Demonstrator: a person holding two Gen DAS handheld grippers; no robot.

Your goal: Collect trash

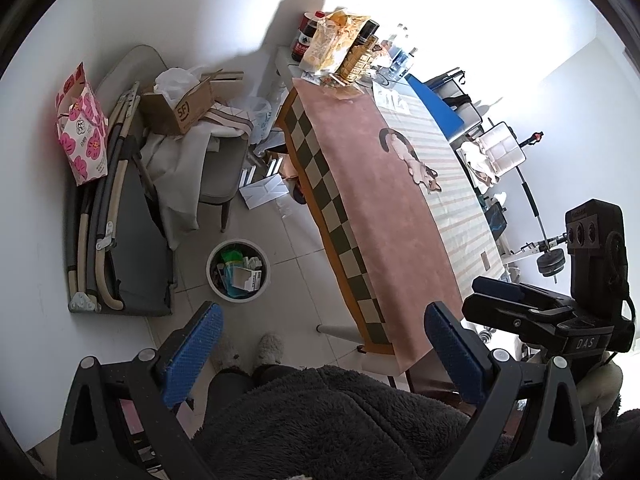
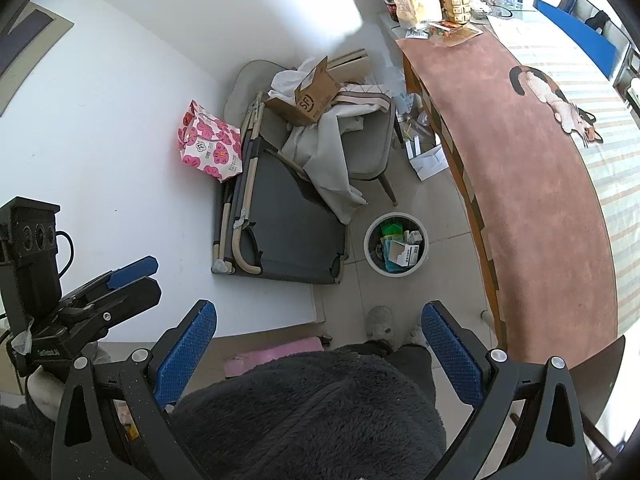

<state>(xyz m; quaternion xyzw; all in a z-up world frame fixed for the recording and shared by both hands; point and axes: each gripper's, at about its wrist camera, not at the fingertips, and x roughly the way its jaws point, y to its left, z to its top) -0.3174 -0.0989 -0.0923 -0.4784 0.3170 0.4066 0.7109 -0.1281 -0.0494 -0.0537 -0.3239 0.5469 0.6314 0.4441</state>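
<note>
A round white trash bin [image 1: 238, 271] stands on the tiled floor beside the table, holding several boxes and green wrappers; it also shows in the right wrist view [image 2: 396, 245]. My left gripper [image 1: 320, 352] is open and empty, held high above the floor near the person's body. My right gripper [image 2: 320, 352] is open and empty at about the same height. Each gripper shows in the other's view: the right one [image 1: 520, 300] and the left one [image 2: 120, 280]. The long table [image 1: 384, 200] carries a pink mat with a cat picture [image 2: 552, 100].
Bottles, a snack bag [image 1: 336, 40] and packets crowd the table's far end. A chair [image 1: 216, 160] heaped with cloth and a cardboard box [image 1: 180, 108], a folded cot [image 2: 280, 216] and a pink flowered bag [image 2: 210, 146] line the wall. White papers [image 1: 264, 192] lie under the table.
</note>
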